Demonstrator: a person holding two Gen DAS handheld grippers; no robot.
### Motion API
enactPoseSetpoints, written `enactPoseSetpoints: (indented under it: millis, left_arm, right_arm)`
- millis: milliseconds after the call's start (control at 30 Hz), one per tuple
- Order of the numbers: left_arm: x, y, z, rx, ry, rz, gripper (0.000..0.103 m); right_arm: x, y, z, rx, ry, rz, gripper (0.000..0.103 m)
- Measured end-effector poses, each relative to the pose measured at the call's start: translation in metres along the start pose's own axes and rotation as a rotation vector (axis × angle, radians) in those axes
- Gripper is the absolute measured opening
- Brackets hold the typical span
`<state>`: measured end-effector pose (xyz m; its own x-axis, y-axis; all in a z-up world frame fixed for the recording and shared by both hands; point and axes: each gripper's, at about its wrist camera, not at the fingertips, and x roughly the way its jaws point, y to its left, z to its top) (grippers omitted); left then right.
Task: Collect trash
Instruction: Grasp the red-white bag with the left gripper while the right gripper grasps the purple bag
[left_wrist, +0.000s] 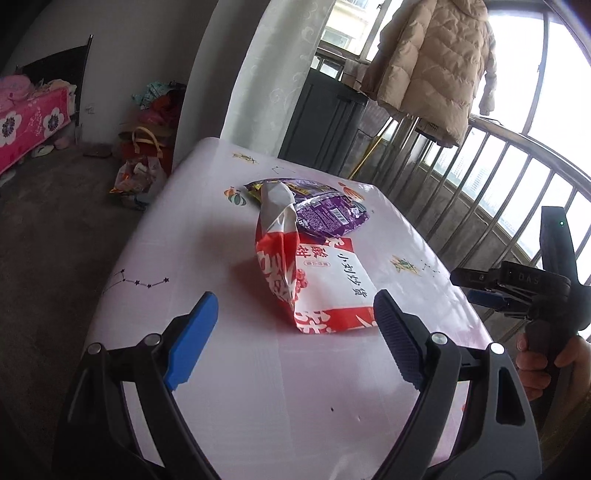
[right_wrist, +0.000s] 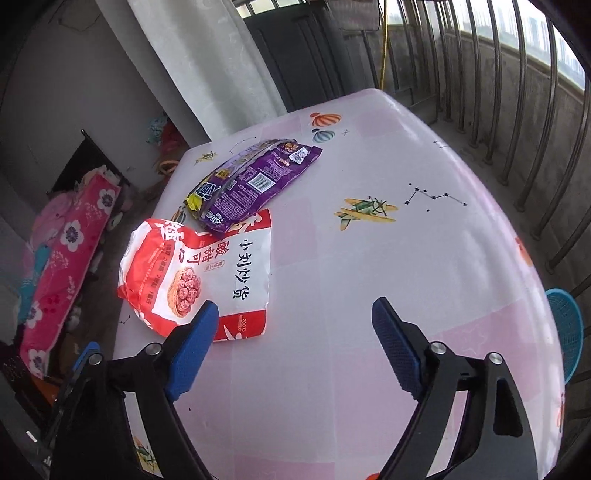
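Observation:
A red and white snack bag (left_wrist: 314, 273) lies on the pink-white table (left_wrist: 207, 236), and a purple snack bag (left_wrist: 325, 210) lies just behind it, its end over the red bag. My left gripper (left_wrist: 295, 325) is open, low over the table, with the red bag's near end between its fingertips. In the right wrist view the red and white bag (right_wrist: 199, 280) and purple bag (right_wrist: 251, 181) lie to the left. My right gripper (right_wrist: 293, 332) is open and empty over bare tablecloth (right_wrist: 369, 280), its left finger (right_wrist: 192, 347) by the red bag's corner. The right gripper also shows in the left wrist view (left_wrist: 491, 291) at the right table edge.
A metal railing (left_wrist: 517, 184) runs along the table's right side. A beige coat (left_wrist: 436, 62) hangs behind. A dark cabinet (left_wrist: 321, 122) stands past the far edge. Bags (left_wrist: 144, 166) sit on the floor at left. A blue basket-like thing (right_wrist: 565, 332) is at the right.

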<state>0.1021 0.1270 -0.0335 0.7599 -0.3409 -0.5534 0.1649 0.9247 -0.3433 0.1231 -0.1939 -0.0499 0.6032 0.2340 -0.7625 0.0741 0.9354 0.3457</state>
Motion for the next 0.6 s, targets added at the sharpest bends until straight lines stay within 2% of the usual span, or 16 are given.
enactPoseSetpoints:
  millis: [100,200,267,400,533,600]
  left_arm:
    - [0.023,0.001,0.007,0.008,0.022,0.000,0.079]
    - [0.043,0.003,0.013,-0.004,0.043,0.008,0.071]
    - [0.055,0.006,0.016,-0.037,0.058,0.004,0.063]
    - [0.072,0.017,0.017,-0.082,0.087,0.040,0.050]
    - [0.084,0.030,0.017,-0.126,0.122,0.068,0.029]
    - [0.086,0.032,0.016,-0.129,0.132,0.078,0.028]
  right_arm:
    - [0.016,-0.003,0.018,0.048,0.026,0.085,0.076]
    - [0.040,-0.007,0.042,0.122,0.051,0.200,0.073]
    - [0.063,-0.014,0.059,0.199,0.086,0.264,0.067]
    - [0.116,-0.025,0.083,0.339,0.154,0.331,0.059]
    - [0.164,-0.027,0.098,0.431,0.214,0.331,0.053]
    - [0.179,-0.027,0.101,0.469,0.236,0.353,0.044]
